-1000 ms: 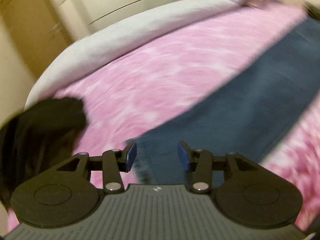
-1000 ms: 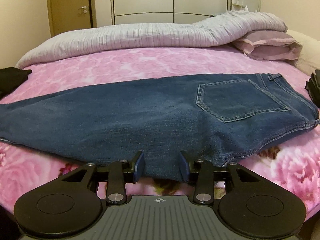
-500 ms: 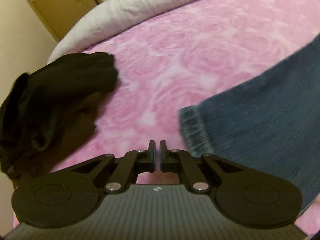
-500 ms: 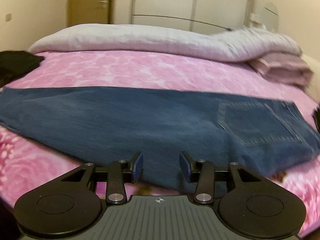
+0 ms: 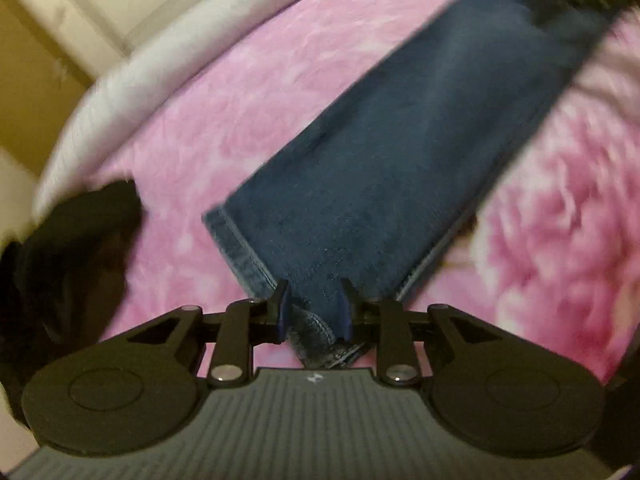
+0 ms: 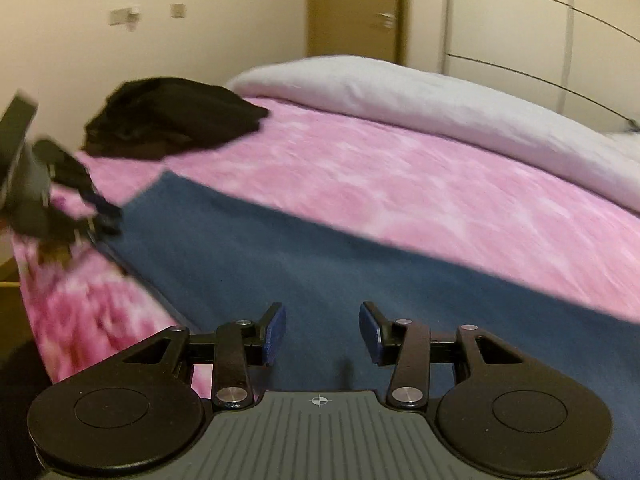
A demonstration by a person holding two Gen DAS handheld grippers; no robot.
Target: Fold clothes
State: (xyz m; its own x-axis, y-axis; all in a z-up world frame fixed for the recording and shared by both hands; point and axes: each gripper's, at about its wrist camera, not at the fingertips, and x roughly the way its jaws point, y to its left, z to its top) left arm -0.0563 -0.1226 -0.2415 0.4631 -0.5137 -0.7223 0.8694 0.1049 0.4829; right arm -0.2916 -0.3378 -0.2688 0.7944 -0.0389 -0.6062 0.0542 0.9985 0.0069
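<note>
One black garment (image 5: 76, 248): heaped at far left of both views, on the pink floral bedspread (image 5: 224, 120), apart from the denim
One pair of blue jeans (image 5: 384, 168): laid flat across the bedspread, single leg stack running from lower centre up to upper right in the left wrist view; hem end (image 5: 236, 244) nearest the camera
One left gripper (image 5: 314, 314): fingers parted, hem corner of the jeans lying between them, cloth bunched just behind the tips; whether the pads press on the denim cannot be told
Same left gripper from the right wrist view (image 6: 102, 216): at the far left end of the jeans, blurred, at the hem
One right gripper (image 6: 322, 330): fingers spread wide, hovering low over the middle stretch of the jeans, nothing between the blue pads (image 6: 276, 330)
One pale grey duvet (image 6: 420, 96): rolled along the far edge of the bed, beyond the pink bedspread
One wooden door (image 6: 352, 8): in the back wall
One white wardrobe (image 6: 540, 24): at far right, beside the door
</note>
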